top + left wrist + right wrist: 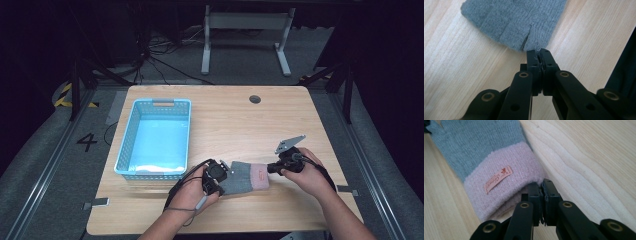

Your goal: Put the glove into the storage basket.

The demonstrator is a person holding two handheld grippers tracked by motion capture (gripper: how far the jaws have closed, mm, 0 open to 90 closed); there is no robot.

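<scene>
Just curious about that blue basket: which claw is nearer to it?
Left. The left claw pinches the glove's finger end just right of the blue basket; the right claw grips the cuff, farther off.

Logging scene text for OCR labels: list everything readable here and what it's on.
"4": painted on the floor left of the table.
Tag on the glove's pink cuff: cursive script, too blurred to read.
Yellow-black hazard stripes on the floor: a marking, no words.
</scene>
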